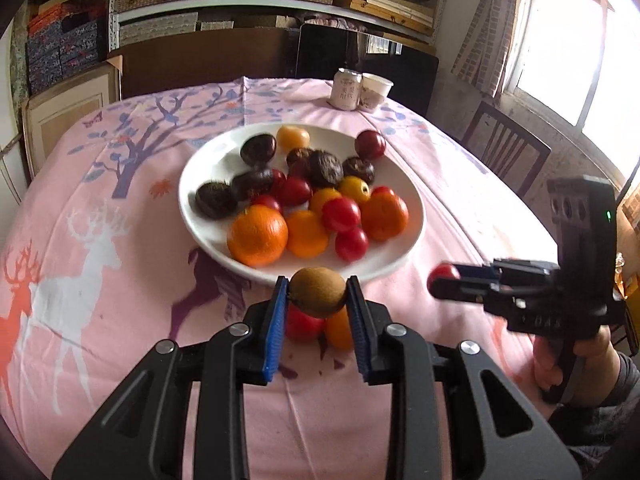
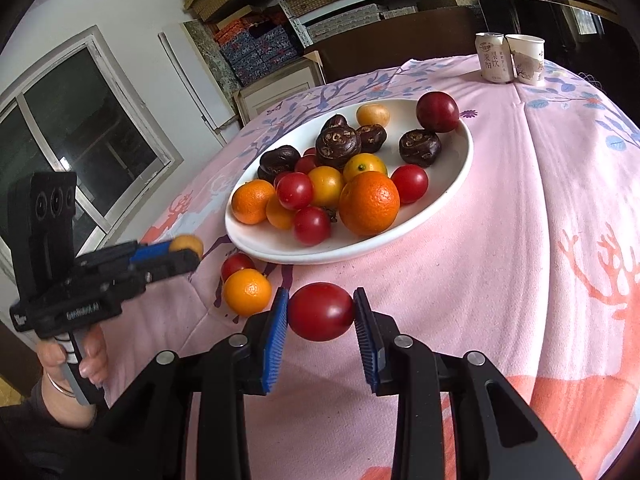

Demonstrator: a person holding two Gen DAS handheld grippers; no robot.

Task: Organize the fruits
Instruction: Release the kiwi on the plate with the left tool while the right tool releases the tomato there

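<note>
Between our left gripper's (image 1: pixel 317 293) pads sat a small brown kiwi-like fruit (image 1: pixel 317 291), clamped just short of the white plate (image 1: pixel 192 184); our right gripper (image 2: pixel 320 312) clasped a cherry tomato (image 2: pixel 321 312); we judged both bound for the plate; two fruits, one red (image 2: pixel 236 265) and one mandarin (image 2: pixel 247 291), awaited on the tablecloth (image 2: pixel 520 240).

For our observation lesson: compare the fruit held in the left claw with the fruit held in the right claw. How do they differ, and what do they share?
The left claw grips a brown fruit with a dull, rough-looking skin; the right claw grips a red fruit with a smooth, glossy skin. Both are roundish, clamped between blue pads and held near the white plate.
</note>
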